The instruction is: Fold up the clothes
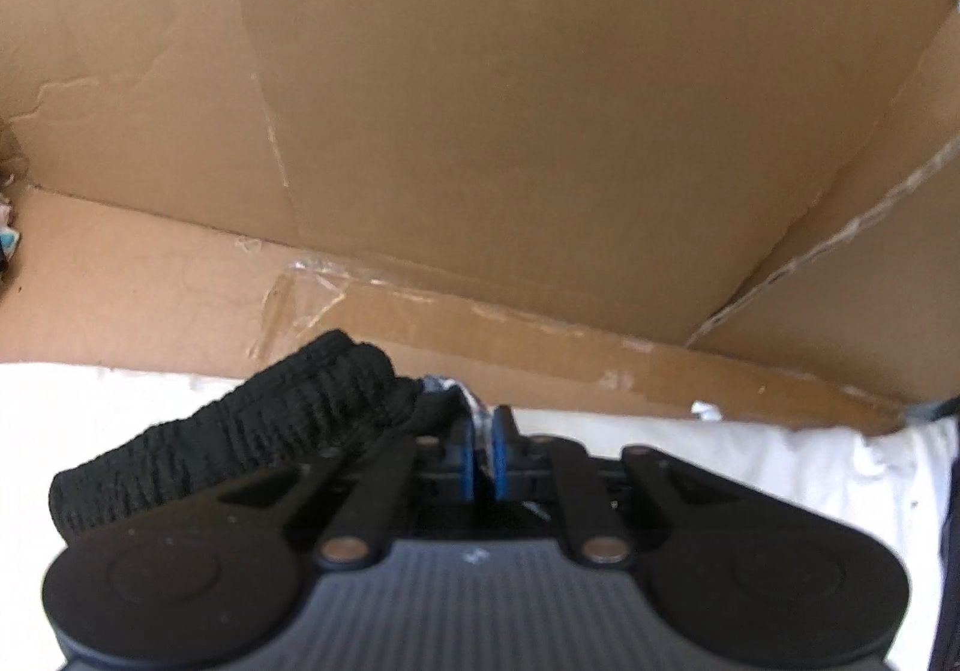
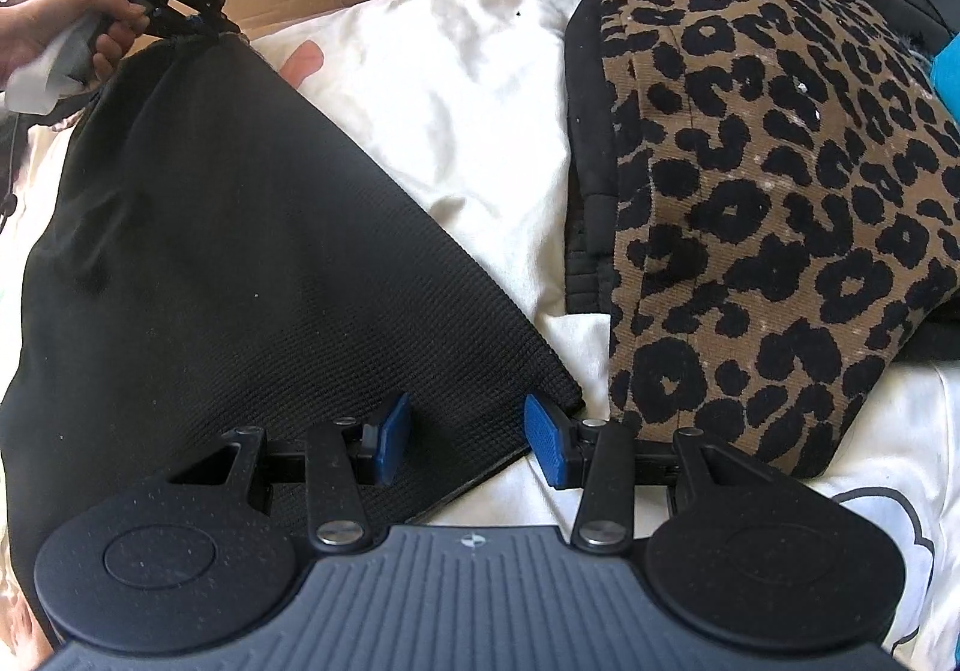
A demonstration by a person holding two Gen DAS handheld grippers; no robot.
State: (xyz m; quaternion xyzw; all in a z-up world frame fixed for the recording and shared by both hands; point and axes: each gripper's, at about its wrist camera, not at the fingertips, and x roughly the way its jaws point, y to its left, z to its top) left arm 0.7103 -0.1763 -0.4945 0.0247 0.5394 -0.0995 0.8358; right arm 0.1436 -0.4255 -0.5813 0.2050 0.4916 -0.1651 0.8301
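The left gripper point(image 1: 486, 452) has its jaws clamped on a corner of the black garment point(image 2: 240, 263) — that corner is lifted. The right gripper point(image 2: 468, 440) is held with jaws apart over the garment's near corner, gripping nothing. The garment is spread on a white sheet point(image 2: 456, 89), beside a leopard-print cloth point(image 2: 750, 191) and a cardboard box point(image 1: 510, 101).
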